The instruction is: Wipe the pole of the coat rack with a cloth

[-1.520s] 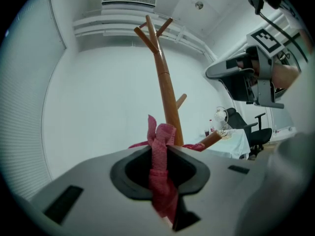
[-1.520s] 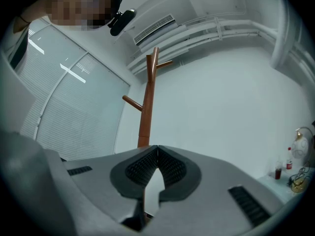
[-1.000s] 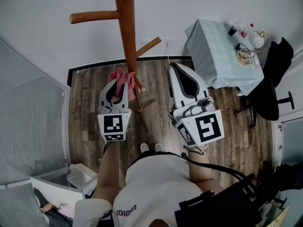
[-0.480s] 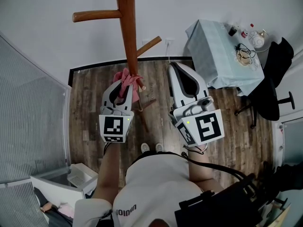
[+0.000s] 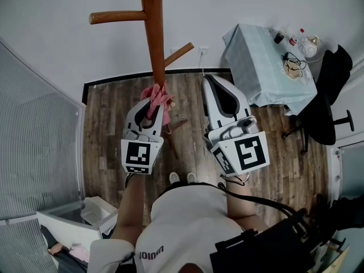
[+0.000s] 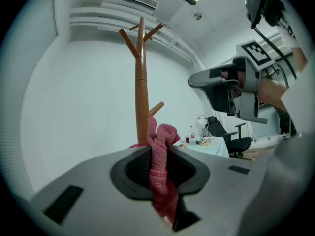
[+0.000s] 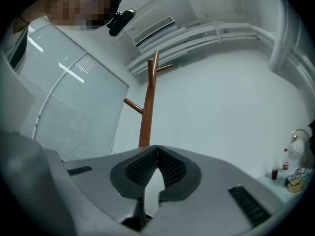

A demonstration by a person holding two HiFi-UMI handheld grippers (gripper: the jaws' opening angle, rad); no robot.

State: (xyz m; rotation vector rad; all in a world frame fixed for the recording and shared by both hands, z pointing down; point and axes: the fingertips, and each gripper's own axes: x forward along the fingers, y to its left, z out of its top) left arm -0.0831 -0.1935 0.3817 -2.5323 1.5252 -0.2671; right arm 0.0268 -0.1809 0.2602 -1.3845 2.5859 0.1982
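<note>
Your left gripper [image 5: 152,103] has its jaws clamped tight on the pink, nubbly woven cloth [image 5: 157,97], and you can see why: a soft rag like that would slide out of a loose hold the moment it drags on wood. In the left gripper view the cloth [image 6: 158,149] runs as a crumpled strip down the slot between the ribbed black pads, with a knotted bunch standing proud past the tips. That bunch is the working end, and it sits right against the round, reddish-brown wooden pole of the coat rack [image 5: 152,36], on its lower stretch, well below the smooth side peg [image 5: 116,18] that sticks out to your left. The pole looks straight, slim and lightly glossy, so my read is that the fabric should glide along it without snagging until it meets a peg. Your right gripper [image 5: 211,83] hangs beside the pole, apart from it, jaws drawn together at the tips with nothing between them [image 7: 157,151]; it looks parked clear so the left has free run. Below you lies the dark wood-plank floor [image 5: 108,115], and off to your right stands a small table under a pale cloth cover [image 5: 250,67].
</note>
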